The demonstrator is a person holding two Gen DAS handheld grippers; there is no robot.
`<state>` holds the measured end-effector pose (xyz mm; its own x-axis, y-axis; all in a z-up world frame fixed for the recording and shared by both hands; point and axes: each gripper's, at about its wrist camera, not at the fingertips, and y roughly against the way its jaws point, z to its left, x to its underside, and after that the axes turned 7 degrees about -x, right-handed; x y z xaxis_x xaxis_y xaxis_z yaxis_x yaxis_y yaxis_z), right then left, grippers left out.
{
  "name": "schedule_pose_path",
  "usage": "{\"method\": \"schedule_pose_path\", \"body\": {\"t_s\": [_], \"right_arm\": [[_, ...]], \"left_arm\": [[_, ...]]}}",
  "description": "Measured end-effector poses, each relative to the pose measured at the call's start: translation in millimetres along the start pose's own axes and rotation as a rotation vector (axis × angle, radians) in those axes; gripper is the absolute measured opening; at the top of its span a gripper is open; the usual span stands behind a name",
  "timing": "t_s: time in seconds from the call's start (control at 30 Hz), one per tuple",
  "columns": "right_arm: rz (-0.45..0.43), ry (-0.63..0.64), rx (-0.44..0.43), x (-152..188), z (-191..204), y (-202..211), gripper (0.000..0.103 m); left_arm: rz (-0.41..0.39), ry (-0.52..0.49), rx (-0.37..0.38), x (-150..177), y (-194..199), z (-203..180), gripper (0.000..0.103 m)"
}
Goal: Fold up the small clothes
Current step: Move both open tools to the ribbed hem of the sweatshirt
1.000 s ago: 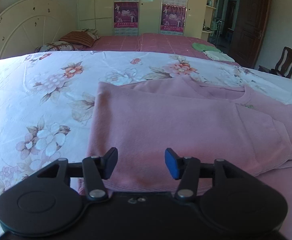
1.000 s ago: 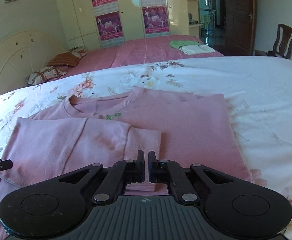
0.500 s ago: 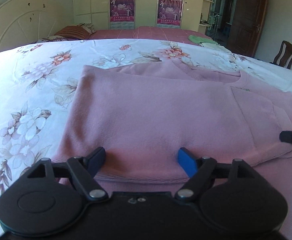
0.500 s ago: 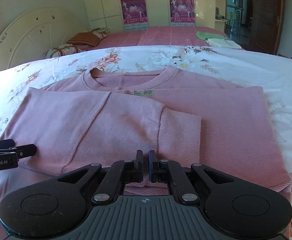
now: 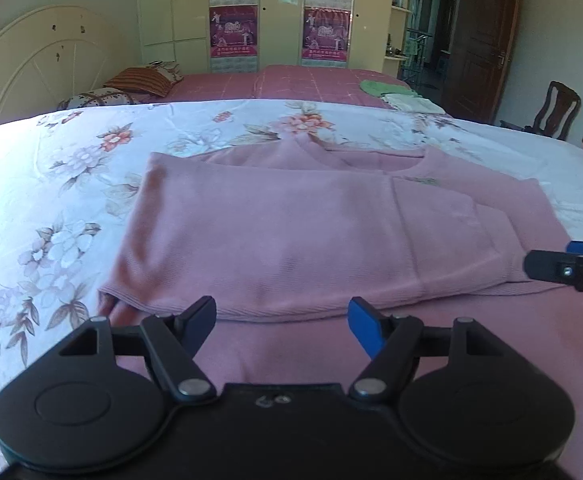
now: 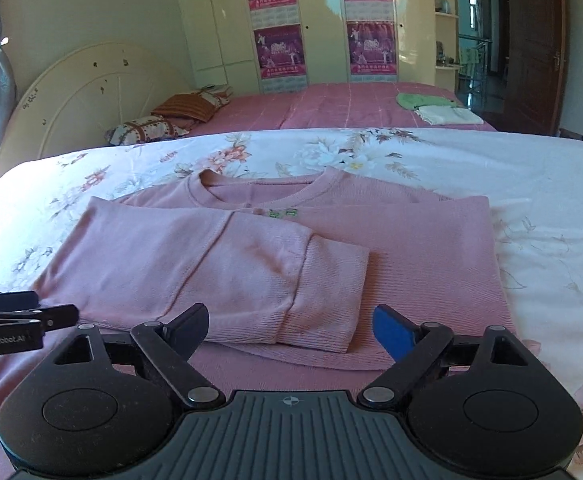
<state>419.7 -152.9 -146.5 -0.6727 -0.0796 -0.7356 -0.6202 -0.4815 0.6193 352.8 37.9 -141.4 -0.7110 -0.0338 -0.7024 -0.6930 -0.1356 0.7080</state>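
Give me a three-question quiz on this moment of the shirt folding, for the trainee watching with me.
1. True or false: the right gripper is clamped on the cuff of the pink shirt.
2. What lies folded across the shirt's front: A) a sleeve, B) a towel, C) a sock?
3. What two folded items lie on the far pink bedspread?

Key
1. False. Its jaws are opening and the pads press on nothing; the cuff lies just ahead of them.
2. A, the sleeve, with its cuff end nearest the right gripper.
3. A green cloth and a white cloth, side by side.
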Motion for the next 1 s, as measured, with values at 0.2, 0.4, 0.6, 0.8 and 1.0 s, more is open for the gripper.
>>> {"method": "schedule_pose_path", "body": {"t_s": [0.2, 0.4, 0.6, 0.8, 1.0], "right_arm": [[0.055, 0.029, -0.044, 20, 23, -2, 0.079], [0.124, 0.046, -0.038, 55, 30, 5, 0.067], [0.145, 0.043, 0.087, 90, 11, 27, 0.061], [0.136, -0.001, 0.223, 108, -15, 61, 0.061], [0.102, 0.015, 0.143, 111, 41, 85, 0.061]], "left_arm": [[0.04, -0.03, 0.031, 21, 8, -31, 0.071], [0.088, -0.033, -0.016, 51, 9, -10, 0.074], [0.089, -0.024, -0.044, 71, 22, 29, 0.077], [0.097, 0.027, -0.068, 89, 40, 71, 0.076], [0.066, 0.049, 0.014, 103, 85, 72, 0.07]]}}
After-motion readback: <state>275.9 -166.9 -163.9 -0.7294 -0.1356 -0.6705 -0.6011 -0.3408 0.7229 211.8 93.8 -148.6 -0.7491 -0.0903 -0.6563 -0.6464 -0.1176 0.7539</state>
